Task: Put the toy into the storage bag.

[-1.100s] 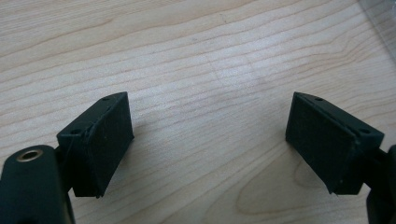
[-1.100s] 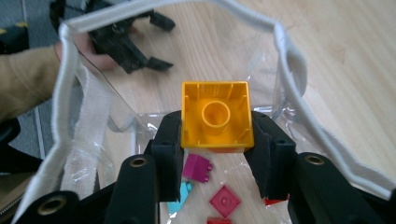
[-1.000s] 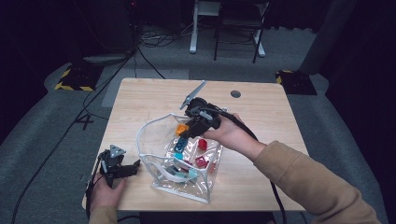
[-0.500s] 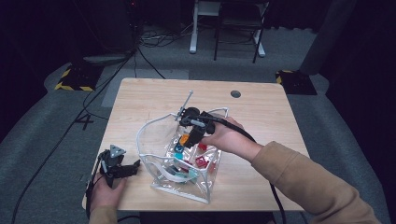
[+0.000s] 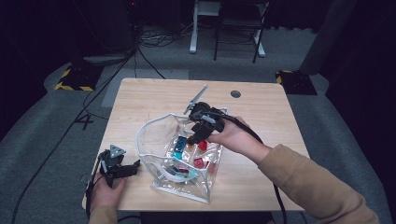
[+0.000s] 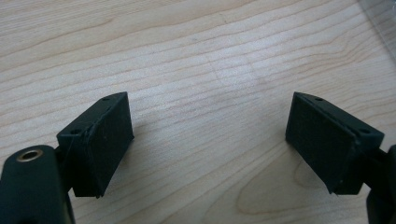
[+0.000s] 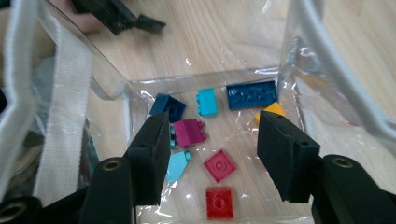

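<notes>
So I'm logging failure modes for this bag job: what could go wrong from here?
The left tongs rest open on the table, off the clear bag, so the bag may slide. The open right tongs hang over crowded bricks; they could pinch the magenta brick along with a neighbour or the plastic.

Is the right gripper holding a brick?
No, the right gripper hangs open inside the clear bag, its jaws apart above loose bricks such as the red brick.
</notes>
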Demonstrator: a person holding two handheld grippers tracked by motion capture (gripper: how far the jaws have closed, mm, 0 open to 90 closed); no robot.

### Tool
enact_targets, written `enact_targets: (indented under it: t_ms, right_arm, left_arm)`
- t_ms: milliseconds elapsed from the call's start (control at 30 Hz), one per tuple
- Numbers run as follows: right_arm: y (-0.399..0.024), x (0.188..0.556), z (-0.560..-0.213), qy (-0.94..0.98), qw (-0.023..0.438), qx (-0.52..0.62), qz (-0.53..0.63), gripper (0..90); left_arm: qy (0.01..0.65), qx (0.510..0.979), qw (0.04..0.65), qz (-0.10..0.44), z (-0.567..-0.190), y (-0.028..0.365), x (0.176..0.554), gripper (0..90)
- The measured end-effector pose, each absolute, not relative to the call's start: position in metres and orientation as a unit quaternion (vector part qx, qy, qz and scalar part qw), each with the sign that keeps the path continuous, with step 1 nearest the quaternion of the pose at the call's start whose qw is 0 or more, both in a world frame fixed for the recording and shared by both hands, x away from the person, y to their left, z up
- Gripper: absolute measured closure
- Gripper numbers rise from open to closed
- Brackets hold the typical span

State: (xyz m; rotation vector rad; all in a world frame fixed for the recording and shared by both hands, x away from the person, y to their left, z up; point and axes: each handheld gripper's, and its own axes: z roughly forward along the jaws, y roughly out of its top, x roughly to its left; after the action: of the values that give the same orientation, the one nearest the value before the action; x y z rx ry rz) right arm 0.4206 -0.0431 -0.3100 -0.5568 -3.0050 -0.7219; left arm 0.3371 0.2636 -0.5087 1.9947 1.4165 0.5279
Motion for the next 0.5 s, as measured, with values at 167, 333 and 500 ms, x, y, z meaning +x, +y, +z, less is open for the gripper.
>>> enact_targets:
  t_ms: [167, 333, 500]
  right_arm:
    - [-0.072, 0.414, -0.296, -0.942, -0.020, -0.182, -0.282, 44.9]
    - [-0.107, 0.412, -0.285, -0.923, -0.035, -0.194, -0.331, 43.9]
    - [-0.141, 0.409, -0.278, -0.905, -0.061, -0.211, -0.364, 41.9]
  left_arm:
    - [0.537, 0.757, 0.314, 0.200, -0.509, 0.264, 0.337, 15.1]
    - [0.538, 0.757, 0.313, 0.200, -0.509, 0.264, 0.337, 15.2]
    - [0.538, 0.756, 0.313, 0.200, -0.509, 0.264, 0.337, 15.2]
